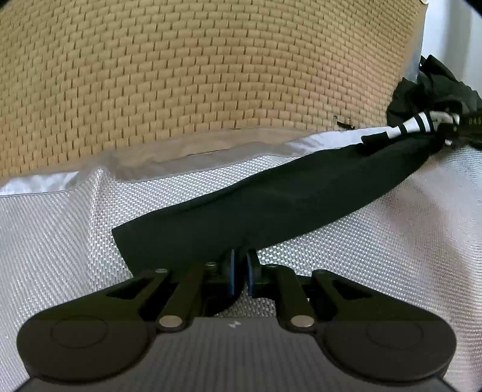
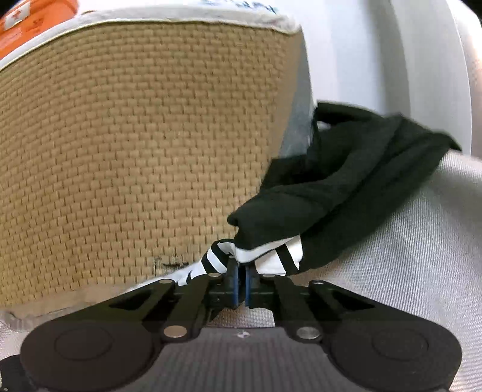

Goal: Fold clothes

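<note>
A black garment (image 1: pixel 271 199) lies stretched in a band across the silvery woven cloth, running from the lower middle up to the right. My left gripper (image 1: pixel 240 265) is shut on its near black edge. At the far right end sits the white cuff with black stripes (image 1: pixel 418 122), bunched with more black fabric. In the right wrist view that striped cuff (image 2: pixel 271 256) is pinched between the blue pads of my right gripper (image 2: pixel 241 271), which is shut on it. The rest of the black garment (image 2: pixel 346 181) heaps up behind, toward the right.
A tan woven mat (image 1: pixel 195 75) covers the surface beyond the garment, edged with shiny grey trim (image 1: pixel 180 156). Silvery woven cloth (image 1: pixel 391 241) lies under both grippers. An orange box (image 2: pixel 30 21) sits at the far left corner, and a white wall (image 2: pixel 376 60) rises on the right.
</note>
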{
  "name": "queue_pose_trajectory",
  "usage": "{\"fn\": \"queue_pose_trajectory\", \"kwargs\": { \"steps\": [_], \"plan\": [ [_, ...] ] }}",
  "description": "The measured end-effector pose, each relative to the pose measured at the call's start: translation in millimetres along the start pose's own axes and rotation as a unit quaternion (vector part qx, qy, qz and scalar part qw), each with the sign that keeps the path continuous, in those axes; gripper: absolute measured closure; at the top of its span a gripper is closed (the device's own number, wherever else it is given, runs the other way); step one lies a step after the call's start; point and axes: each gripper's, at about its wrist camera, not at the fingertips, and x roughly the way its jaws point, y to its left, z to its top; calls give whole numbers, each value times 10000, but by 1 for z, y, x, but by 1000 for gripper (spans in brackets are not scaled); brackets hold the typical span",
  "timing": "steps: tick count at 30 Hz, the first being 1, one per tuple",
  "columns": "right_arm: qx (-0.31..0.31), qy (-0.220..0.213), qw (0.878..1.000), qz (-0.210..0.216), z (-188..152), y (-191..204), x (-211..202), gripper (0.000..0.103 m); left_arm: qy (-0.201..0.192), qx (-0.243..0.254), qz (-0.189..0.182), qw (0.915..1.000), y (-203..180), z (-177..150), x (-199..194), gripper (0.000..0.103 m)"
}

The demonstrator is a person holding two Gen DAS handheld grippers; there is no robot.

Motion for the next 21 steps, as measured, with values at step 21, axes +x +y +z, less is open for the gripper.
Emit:
{"fn": "queue_pose_trajectory", "kwargs": {
  "steps": [21],
  "plan": [
    [-616, 175, 9942, 859, -10, 27, -9, 103, -37, 172, -362, 9992, -12, 6, -20, 90]
  ]
}}
